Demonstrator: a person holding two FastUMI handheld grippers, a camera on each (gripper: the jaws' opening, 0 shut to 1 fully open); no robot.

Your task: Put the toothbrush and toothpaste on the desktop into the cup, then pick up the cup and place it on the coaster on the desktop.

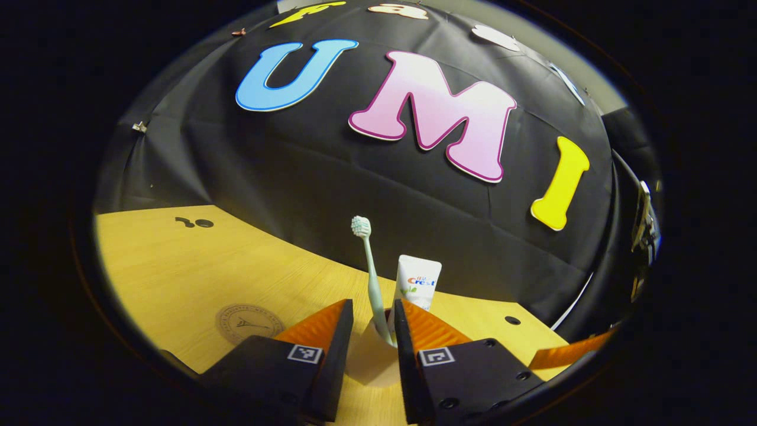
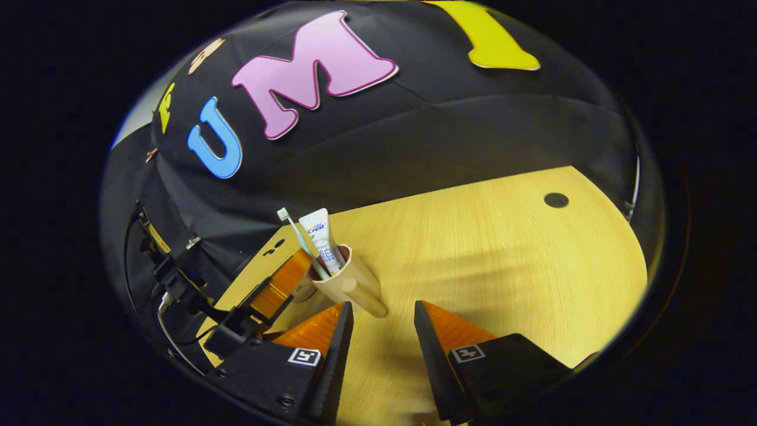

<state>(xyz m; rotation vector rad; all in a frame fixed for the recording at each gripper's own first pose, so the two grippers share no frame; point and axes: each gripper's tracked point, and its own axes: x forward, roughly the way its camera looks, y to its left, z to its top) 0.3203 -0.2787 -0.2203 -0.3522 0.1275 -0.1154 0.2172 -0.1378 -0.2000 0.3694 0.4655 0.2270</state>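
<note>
Against the black booth wall, toothbrush [image 2: 294, 229] and toothpaste [image 2: 320, 234] already stand in the cup [image 2: 349, 284] on the desk [image 2: 502, 248], my left gripper [image 1: 374, 337] jaws clasping it, right gripper [image 2: 381, 340] jaws open and empty; next, I judge, lift it across to the coaster [image 1: 248, 322]

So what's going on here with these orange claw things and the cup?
A person is working two hand-held grippers at a wooden desk. The toothbrush and toothpaste already stand in the beige cup. The left gripper has its fingers around the cup, apparently gripping it. The round coaster lies on the desk beside it. The right gripper hangs open nearby, holding nothing.
</note>
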